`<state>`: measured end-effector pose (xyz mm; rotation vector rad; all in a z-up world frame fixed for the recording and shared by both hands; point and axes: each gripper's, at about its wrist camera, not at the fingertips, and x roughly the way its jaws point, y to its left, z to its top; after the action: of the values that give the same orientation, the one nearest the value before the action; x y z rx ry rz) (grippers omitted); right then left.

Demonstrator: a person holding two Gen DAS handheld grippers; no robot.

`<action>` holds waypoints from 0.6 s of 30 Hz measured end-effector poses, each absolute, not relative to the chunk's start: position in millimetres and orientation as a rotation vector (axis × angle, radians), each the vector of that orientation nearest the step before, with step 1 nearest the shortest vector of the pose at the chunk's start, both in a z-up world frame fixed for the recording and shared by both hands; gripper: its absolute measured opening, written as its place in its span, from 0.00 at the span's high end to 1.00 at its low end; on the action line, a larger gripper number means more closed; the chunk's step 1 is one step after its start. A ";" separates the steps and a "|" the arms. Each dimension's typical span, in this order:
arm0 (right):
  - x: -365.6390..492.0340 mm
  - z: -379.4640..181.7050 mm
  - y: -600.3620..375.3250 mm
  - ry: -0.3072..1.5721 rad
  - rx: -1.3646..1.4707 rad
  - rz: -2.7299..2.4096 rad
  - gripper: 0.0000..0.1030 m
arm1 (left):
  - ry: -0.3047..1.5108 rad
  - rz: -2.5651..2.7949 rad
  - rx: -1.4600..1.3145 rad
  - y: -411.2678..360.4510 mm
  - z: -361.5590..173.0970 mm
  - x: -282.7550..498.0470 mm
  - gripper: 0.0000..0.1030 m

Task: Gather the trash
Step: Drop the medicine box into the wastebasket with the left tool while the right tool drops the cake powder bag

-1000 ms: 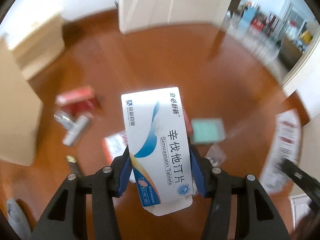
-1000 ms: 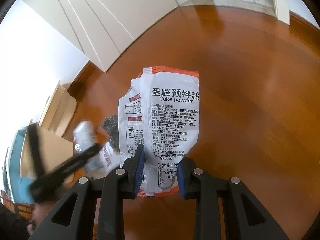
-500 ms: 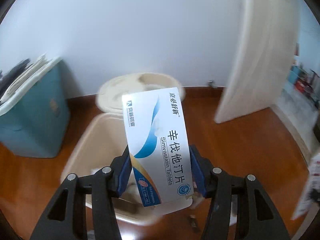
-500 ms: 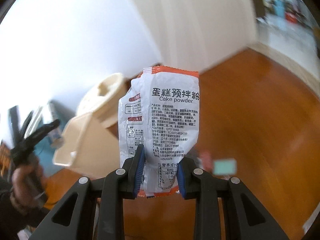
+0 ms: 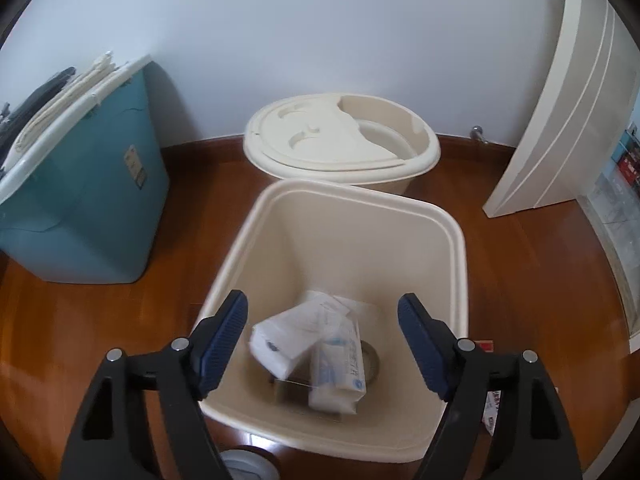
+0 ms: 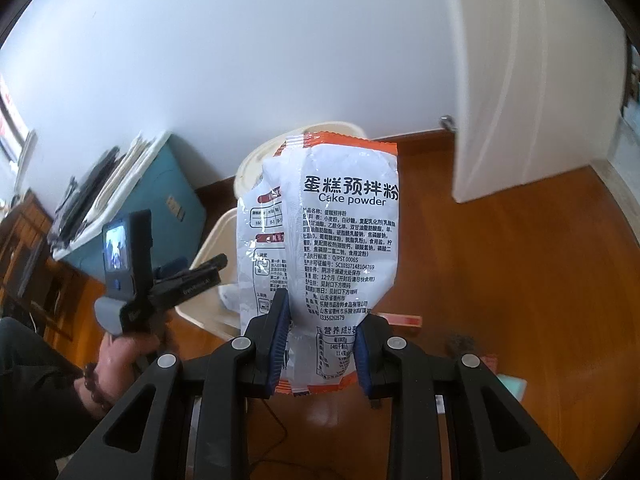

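Observation:
My left gripper [image 5: 322, 322] is open and empty above the cream trash bin [image 5: 456, 240]. White medicine boxes [image 5: 338, 354] lie on the bin's bottom; one looks blurred, as if falling. My right gripper [image 6: 320, 332] is shut on a white and orange cake powder bag [image 6: 340, 232], held upright. In the right wrist view the left gripper [image 6: 192, 276] is over the bin's rim [image 6: 212, 236], with the hand under it. The bag hides most of the bin there.
The bin's cream lid [image 5: 340, 144] leans against the white wall behind it. A teal storage box [image 5: 80, 208] stands to the left. A white door [image 5: 560, 100] is to the right. A red box [image 6: 400, 320] and other litter lie on the wooden floor.
The left gripper swung from the littered floor to above the bin, opened, and let go of the Simvastatin tablet box, which is now in the bin. The right gripper turned toward the bin, still holding the bag.

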<state>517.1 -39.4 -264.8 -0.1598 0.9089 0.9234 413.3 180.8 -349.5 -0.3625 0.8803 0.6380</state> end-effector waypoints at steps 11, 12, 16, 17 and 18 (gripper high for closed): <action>515.5 -277.8 49.2 0.917 -0.188 0.932 0.70 | 0.884 0.741 -0.540 211.4 -352.5 356.4 0.25; 515.4 -282.6 63.6 0.921 -0.189 0.938 0.70 | 0.887 0.748 -0.550 212.6 -353.5 353.0 0.25; 513.0 -309.0 103.7 0.949 -0.232 0.933 0.70 | 0.903 0.781 -0.597 221.8 -360.8 336.6 0.25; 515.3 -318.3 112.8 0.971 -0.231 0.925 0.70 | 0.909 0.784 -0.602 222.9 -362.3 335.0 0.25; 516.7 -324.9 115.8 0.985 -0.232 0.918 0.70 | 0.911 0.782 -0.607 223.6 -363.4 334.3 0.25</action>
<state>516.7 115.8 -324.9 -0.2324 0.9846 0.9178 334.3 223.6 -363.4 -0.6066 0.9112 0.7821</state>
